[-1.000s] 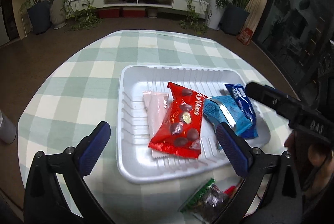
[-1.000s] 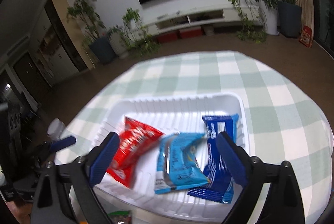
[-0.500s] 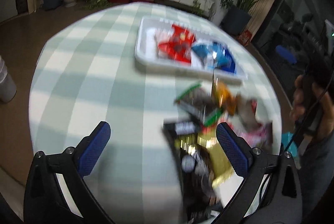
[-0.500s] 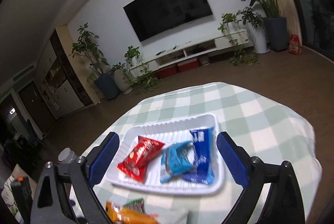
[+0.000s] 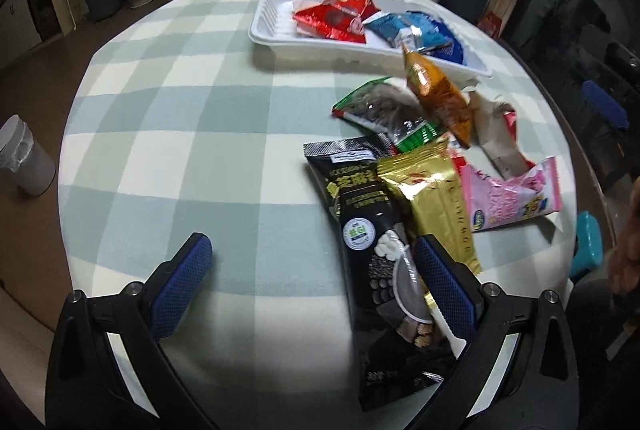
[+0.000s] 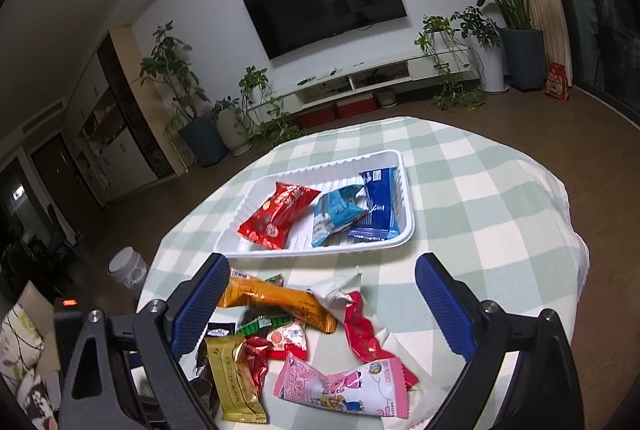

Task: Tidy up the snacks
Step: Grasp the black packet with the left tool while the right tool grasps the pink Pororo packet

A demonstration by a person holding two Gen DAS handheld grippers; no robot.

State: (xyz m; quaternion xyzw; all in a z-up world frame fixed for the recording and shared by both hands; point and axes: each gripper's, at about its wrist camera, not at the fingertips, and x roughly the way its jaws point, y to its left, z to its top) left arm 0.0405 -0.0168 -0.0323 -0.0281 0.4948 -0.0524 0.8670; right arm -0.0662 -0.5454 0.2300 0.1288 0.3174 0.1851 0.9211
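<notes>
Both claws hang wide and empty above the checked desk, the left claw over the black packet, the right claw over the loose pile. The white tray at the far side holds sorted packets, likely the pile's destination.

Right gripper held wide apart, nothing between the blue pads. Beyond them, white tray toward the far edge of the checked table, holding red packet, light-blue packet, dark-blue packet. Loose heap near the near edge: orange packet, gold packet, pink packet.
</notes>
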